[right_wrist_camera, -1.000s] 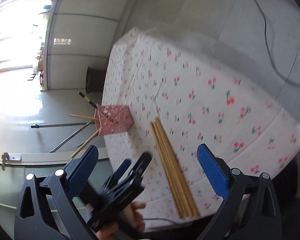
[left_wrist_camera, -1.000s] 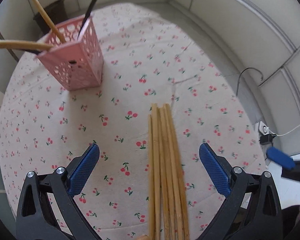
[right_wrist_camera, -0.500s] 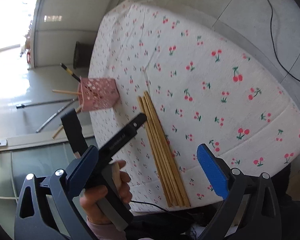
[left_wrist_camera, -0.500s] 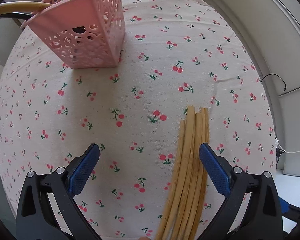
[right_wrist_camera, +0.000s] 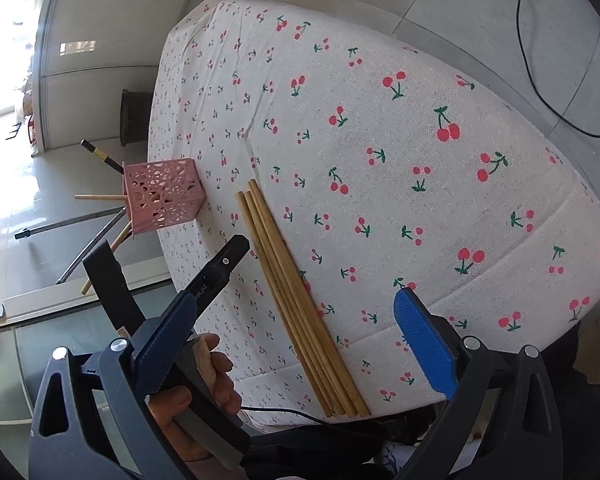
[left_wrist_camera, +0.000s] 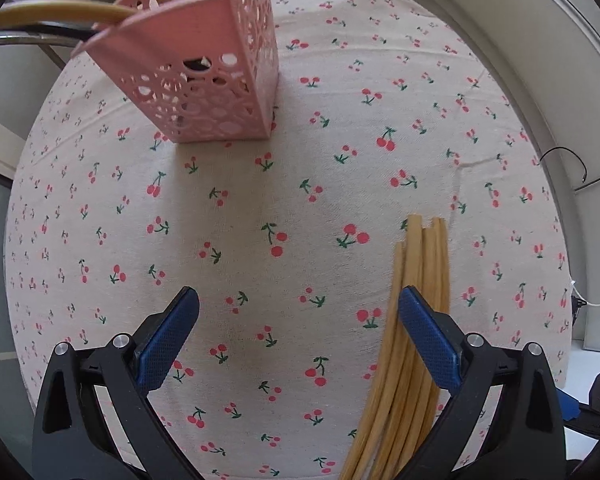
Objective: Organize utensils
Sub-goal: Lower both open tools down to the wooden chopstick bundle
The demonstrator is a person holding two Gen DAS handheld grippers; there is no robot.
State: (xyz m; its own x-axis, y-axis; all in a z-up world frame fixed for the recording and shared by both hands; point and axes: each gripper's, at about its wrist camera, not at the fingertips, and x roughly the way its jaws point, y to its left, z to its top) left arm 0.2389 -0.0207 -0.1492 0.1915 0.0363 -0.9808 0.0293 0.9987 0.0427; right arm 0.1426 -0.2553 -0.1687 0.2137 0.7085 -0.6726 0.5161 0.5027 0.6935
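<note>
Left gripper (left_wrist_camera: 298,320), gaping wide and empty, is lining up beside chopsticks (left_wrist_camera: 416,280); next, centring over them before closing.

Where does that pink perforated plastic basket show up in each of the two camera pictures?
Left wrist view: the pink perforated plastic basket sits top left, on the cherry-print tablecloth.
Right wrist view: it appears small at middle left, near the cloth's edge.
Shared landmark: the bundle of bamboo chopsticks lying flat.

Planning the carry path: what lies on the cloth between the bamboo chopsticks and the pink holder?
Nothing: in the left wrist view, only bare cherry-print tablecloth lies between the chopsticks and the pink holder.
</note>
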